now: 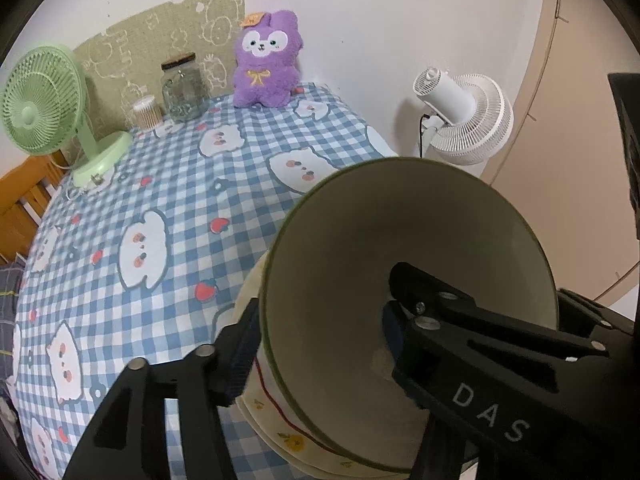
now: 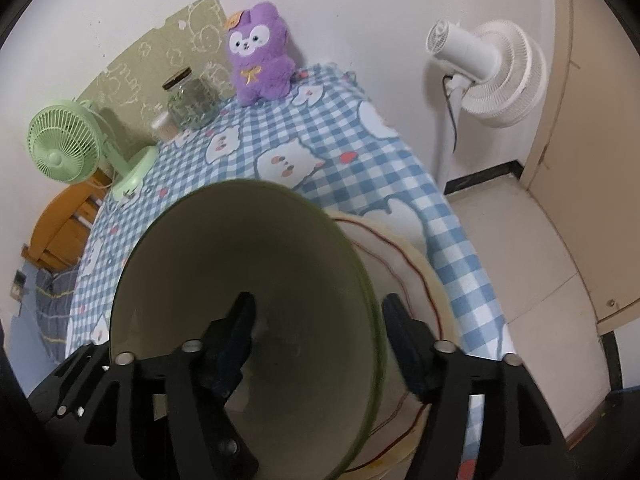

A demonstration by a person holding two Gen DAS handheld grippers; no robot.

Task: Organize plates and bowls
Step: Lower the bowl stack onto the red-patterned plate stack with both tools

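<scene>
The green-rimmed bowl (image 1: pixel 400 264) sits nested on a cream plate (image 1: pixel 280 432) with a red line, filling the lower right of the left view and the lower centre of the right view, on the checked tabletop (image 1: pixel 160 200). Both tools straddle its rim, one finger inside and one outside; the left tool (image 1: pixel 320 344) and right tool (image 2: pixel 320 332) stand parted, pads apparently clear of the wall. It looks like glazed ceramic: stiff, smooth, breakable, probably fairly heavy. The thin flaring rim seems the only hold, best taken at opposite sides.
</scene>
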